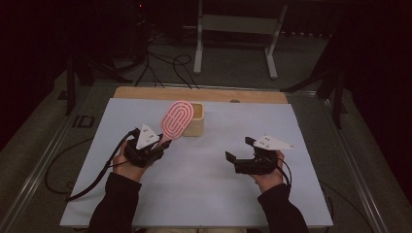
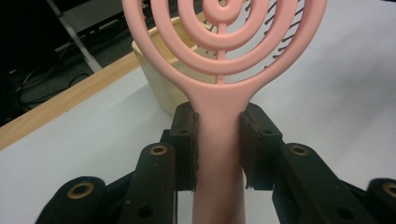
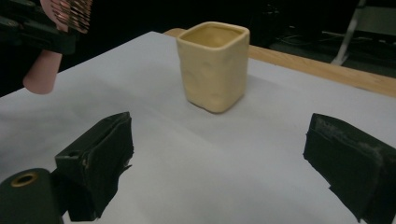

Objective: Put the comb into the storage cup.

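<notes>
Left tool (image 2: 218,140) clamps pink hairbrush (image 2: 219,93) handle between its pads.

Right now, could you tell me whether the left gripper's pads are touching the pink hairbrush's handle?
Touching. The left gripper view shows both pads of the left gripper pressed flat against the sides of the pink hairbrush handle, with no gap on either side.
</notes>
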The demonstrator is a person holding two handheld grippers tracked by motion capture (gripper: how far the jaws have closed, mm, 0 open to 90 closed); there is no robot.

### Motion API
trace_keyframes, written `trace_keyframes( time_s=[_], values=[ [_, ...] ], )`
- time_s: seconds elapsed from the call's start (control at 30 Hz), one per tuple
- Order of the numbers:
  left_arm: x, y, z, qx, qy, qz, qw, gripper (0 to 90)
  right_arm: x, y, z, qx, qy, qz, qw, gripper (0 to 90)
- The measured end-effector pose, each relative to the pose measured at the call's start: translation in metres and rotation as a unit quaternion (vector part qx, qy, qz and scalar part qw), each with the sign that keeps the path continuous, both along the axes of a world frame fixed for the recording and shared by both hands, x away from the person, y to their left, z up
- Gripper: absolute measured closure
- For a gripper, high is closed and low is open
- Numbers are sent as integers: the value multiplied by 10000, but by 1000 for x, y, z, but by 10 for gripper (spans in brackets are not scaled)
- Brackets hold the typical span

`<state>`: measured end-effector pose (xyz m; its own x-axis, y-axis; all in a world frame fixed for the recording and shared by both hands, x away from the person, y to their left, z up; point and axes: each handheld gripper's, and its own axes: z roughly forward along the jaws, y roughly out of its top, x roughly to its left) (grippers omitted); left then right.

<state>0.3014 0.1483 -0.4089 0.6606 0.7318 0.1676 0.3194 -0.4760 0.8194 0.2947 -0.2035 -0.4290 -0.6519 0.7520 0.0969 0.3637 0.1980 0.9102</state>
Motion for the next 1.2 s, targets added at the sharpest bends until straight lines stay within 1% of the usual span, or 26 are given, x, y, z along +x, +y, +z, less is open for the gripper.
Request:
trace_keyframes(
  time_s=[0.03,0.07,0.17,0.4,0.53,0.6,0.7,0.73,0.93,1.13,1.2],
  values=[
    [0,-1,0,13,-6,9,10000,697,2,5,3,-20,-15,53,10000,80],
    [0,-1,-1,60,-8,6,10000,697,2,5,3,-20,-15,53,10000,80],
    [0,-2,-1,37,-22,6,10000,697,6,14,8,-57,-56,124,9999,80],
    [-2,-2,1,14,-87,-13,10000,697,11,27,17,-51,-69,229,9997,80],
    [-3,-5,0,5,-95,-39,9999,697,15,35,20,-26,-24,284,9996,80],
    [-3,-6,-1,46,-81,-55,9999,696,18,38,20,-20,12,321,9995,80],
    [-3,-8,-2,71,-97,-73,9999,697,21,44,21,-78,47,351,9993,80],
    [-3,-9,-2,85,-96,-89,9999,697,22,46,22,-70,69,362,9993,80],
    [-3,-11,-3,50,-132,-94,9999,697,25,53,28,8,25,426,9991,80],
    [-3,-13,-5,88,-157,-68,9998,697,28,60,30,90,56,445,9990,81],
    [-3,-14,-6,96,-157,-103,9998,697,30,66,30,131,70,515,9986,80]
  ],
)
